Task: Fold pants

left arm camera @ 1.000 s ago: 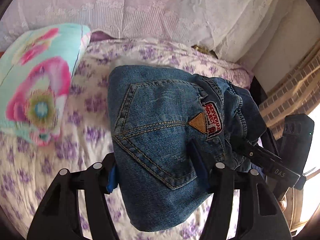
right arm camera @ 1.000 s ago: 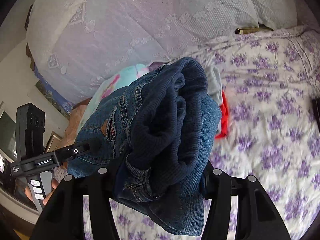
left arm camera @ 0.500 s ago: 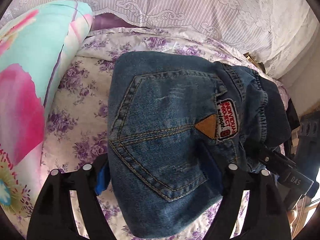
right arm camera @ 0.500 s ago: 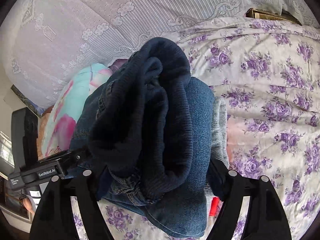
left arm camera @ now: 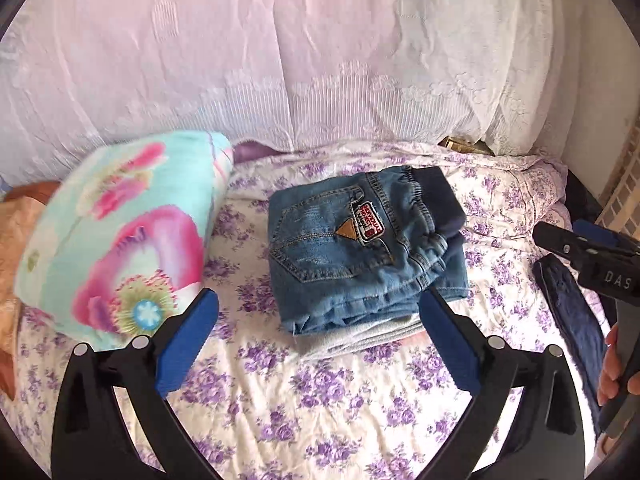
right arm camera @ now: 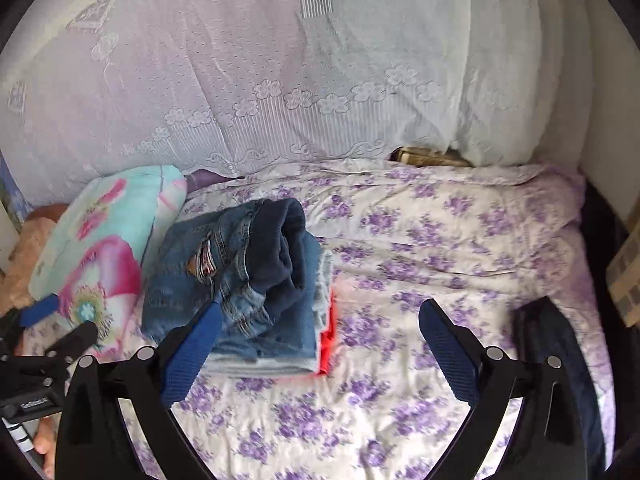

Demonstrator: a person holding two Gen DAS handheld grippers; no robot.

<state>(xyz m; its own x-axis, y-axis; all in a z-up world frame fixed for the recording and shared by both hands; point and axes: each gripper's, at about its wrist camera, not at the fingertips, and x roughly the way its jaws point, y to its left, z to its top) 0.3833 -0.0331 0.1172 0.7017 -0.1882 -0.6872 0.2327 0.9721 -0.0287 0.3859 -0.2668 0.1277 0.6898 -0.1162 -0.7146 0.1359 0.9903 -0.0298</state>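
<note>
The folded blue jeans (left arm camera: 356, 248) lie on top of a pile of folded clothes on the flowered bed, back pocket and red patch up; they also show in the right wrist view (right arm camera: 240, 276). My left gripper (left arm camera: 318, 312) is open and empty, just short of the pile. My right gripper (right arm camera: 320, 320) is open and empty, to the right of the pile's front; it also shows at the right edge of the left wrist view (left arm camera: 560, 240).
A grey folded garment (left arm camera: 360, 340) and a red one (right arm camera: 327, 340) lie under the jeans. A flowered turquoise pillow (left arm camera: 120, 248) lies left of the pile. A dark blue garment (right arm camera: 556, 360) lies at the bed's right edge. A lace curtain (left arm camera: 320, 60) hangs behind.
Both grippers have let go of the folded jeans, opened and drawn back. The jeans now rest on the pile on the bed.
</note>
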